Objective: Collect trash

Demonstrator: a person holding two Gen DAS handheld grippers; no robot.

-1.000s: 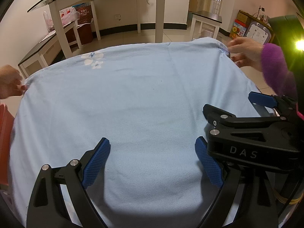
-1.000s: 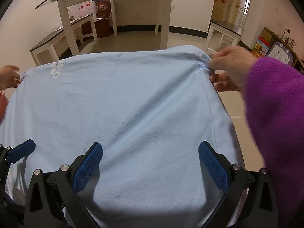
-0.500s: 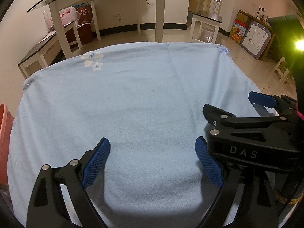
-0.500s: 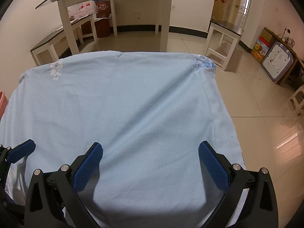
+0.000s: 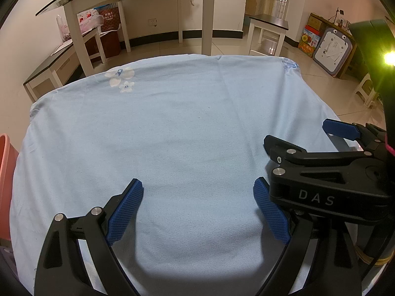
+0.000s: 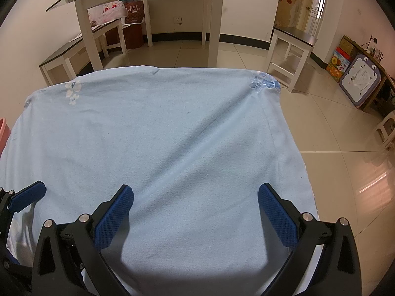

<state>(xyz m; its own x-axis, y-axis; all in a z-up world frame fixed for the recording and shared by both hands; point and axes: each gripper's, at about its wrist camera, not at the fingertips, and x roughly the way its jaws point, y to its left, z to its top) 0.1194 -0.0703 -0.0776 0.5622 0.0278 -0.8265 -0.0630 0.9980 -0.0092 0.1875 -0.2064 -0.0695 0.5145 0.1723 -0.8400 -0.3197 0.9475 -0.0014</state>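
Across the blue cloth the hands that smoothed its corners had gone; both grippers, left and right, hovered spread, no trash yet laid out.

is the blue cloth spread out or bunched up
Spread out: the light blue cloth lies flat across the whole tabletop, with only faint creases, its edges draped over the sides.
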